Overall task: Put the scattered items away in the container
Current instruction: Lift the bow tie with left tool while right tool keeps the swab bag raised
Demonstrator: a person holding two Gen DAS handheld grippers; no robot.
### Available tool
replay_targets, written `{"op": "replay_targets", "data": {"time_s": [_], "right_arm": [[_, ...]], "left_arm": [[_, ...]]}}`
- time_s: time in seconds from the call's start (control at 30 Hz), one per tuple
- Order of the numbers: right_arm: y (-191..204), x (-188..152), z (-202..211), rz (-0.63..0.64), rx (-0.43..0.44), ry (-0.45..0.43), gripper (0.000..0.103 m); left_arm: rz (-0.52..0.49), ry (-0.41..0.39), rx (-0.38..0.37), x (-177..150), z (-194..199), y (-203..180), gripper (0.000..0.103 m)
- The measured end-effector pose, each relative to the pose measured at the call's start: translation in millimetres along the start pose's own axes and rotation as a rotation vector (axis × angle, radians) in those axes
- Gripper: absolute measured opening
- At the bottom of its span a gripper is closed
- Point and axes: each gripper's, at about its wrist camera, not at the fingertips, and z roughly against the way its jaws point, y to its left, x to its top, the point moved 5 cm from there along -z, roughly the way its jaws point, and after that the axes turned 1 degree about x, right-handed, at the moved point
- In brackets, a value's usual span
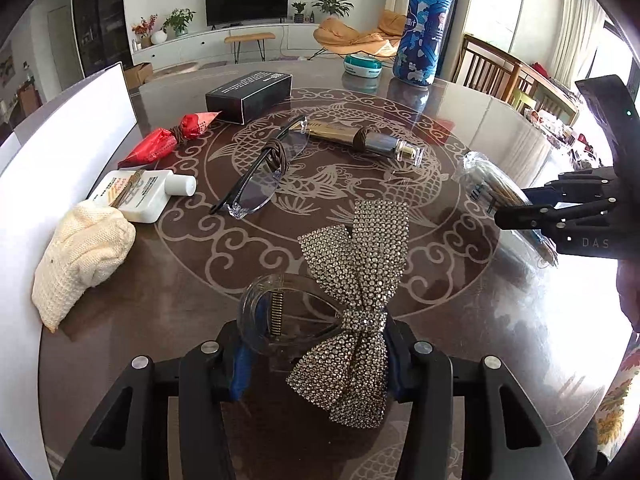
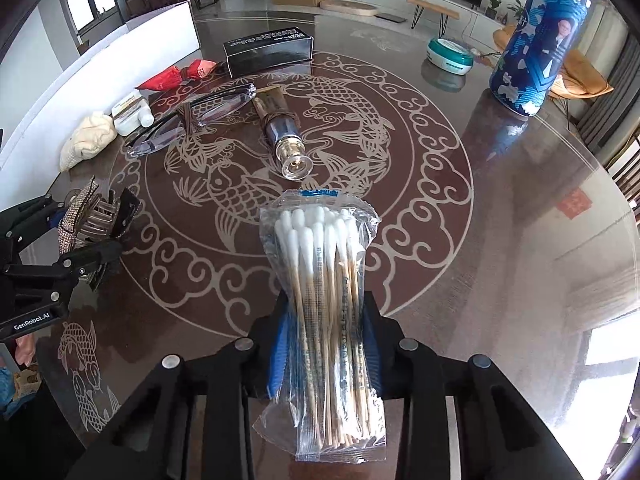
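Note:
My left gripper [image 1: 316, 364] is shut on a clear hair claw with a rhinestone bow [image 1: 360, 280], held just above the dark patterned table [image 1: 440, 280]. In the right wrist view the same gripper [image 2: 80, 228] and hair claw [image 2: 96, 216] show at the left edge. My right gripper [image 2: 326, 344] is shut on a clear bag of cotton swabs [image 2: 320, 248], swab heads pointing away from me. In the left wrist view the right gripper [image 1: 520, 216] and the bag of cotton swabs [image 1: 488, 184] sit at the right. A white-walled container [image 1: 60, 140] stands along the table's left side.
On the table lie glasses [image 1: 260, 176], a gold and dark bottle [image 1: 368, 142], a red packet [image 1: 168, 142], a white bottle [image 1: 140, 192], a cream cloth [image 1: 80, 256] and a black box [image 1: 248, 94]. A tall blue can [image 1: 424, 28] and a teal tin [image 1: 362, 66] stand at the far edge.

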Motion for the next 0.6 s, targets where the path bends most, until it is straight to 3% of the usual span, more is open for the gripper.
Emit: {"op": "replay_targets", "data": {"time_s": [0.23, 0.6], "right_arm": [[9.3, -12.6, 37.2, -0.037, 0.032, -0.067, 0.033], [42.9, -1.2, 38.4, -0.066, 0.073, -0.092, 0.033]], "left_arm": [[0.041, -0.045, -0.013, 0.0, 35.2, 0.5, 0.051], [0.13, -0.092, -0.007, -3.8, 73.4, 29.5, 0.051]]}}
